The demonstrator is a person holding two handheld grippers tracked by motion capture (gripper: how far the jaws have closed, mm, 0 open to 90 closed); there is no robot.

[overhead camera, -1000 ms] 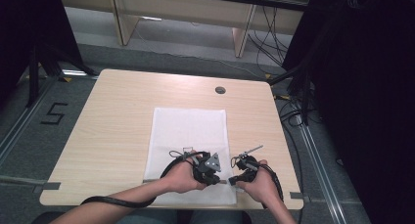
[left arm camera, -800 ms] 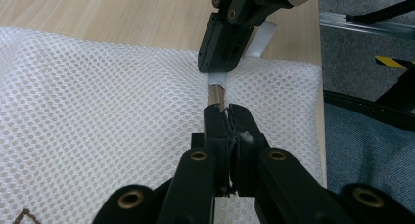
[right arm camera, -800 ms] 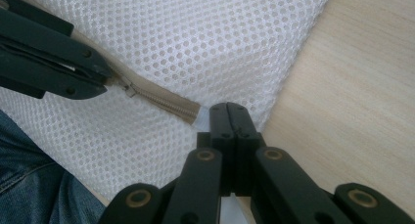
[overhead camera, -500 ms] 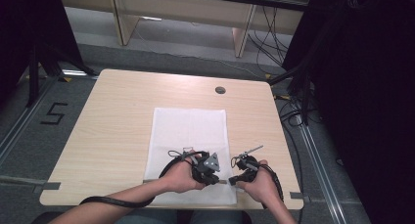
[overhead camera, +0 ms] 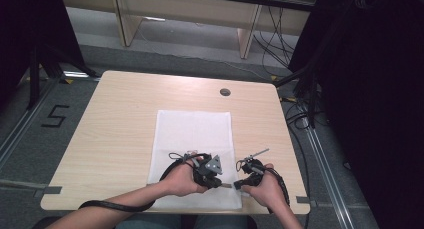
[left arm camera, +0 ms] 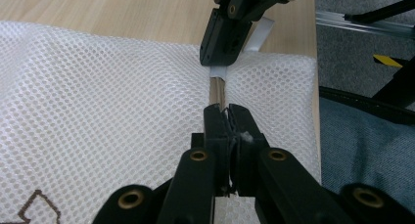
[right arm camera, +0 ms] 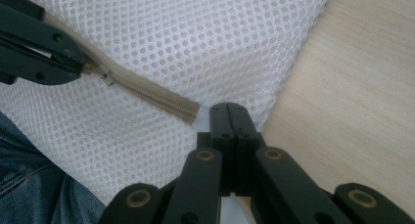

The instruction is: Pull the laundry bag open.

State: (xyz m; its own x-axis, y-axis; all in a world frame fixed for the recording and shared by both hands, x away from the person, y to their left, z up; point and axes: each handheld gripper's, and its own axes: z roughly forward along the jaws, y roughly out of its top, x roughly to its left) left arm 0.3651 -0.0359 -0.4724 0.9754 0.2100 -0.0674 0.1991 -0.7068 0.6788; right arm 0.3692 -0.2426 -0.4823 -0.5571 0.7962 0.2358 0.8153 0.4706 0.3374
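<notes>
The left gripper (left arm camera: 226, 117) has its two black jaws pressed together on the small zip puller of a beige zip (left arm camera: 218, 93) sewn into a flat white mesh laundry bag (left arm camera: 103, 97); a shred of white mesh shows between the jaw tips. Straight ahead of those jaws, along the line of the zip, the right gripper (left arm camera: 218, 62) stands over the bag's corner, its jaws clamped on the white fabric tab (left arm camera: 260, 32) at the zip's end.

In the right gripper view, the right gripper (right arm camera: 229, 111) is pinched shut at the edge of the bag (right arm camera: 205, 38), just beside the end of the beige zip (right arm camera: 156, 96). The zip runs away from these jaws to the upper left, where the left gripper (right arm camera: 80, 62) grips the puller.

Whether anything lies inside the bag cannot be told; it lies flat, and the mesh shows no shape beneath it.

From above, both grippers, left (overhead camera: 209, 171) and right (overhead camera: 246, 176), sit close together at the near right corner of the bag (overhead camera: 194, 129), which stretches away from them across the middle of a pale wooden table (overhead camera: 115, 119). A round cable hole (overhead camera: 225, 92) lies well beyond the bag's far edge.
</notes>
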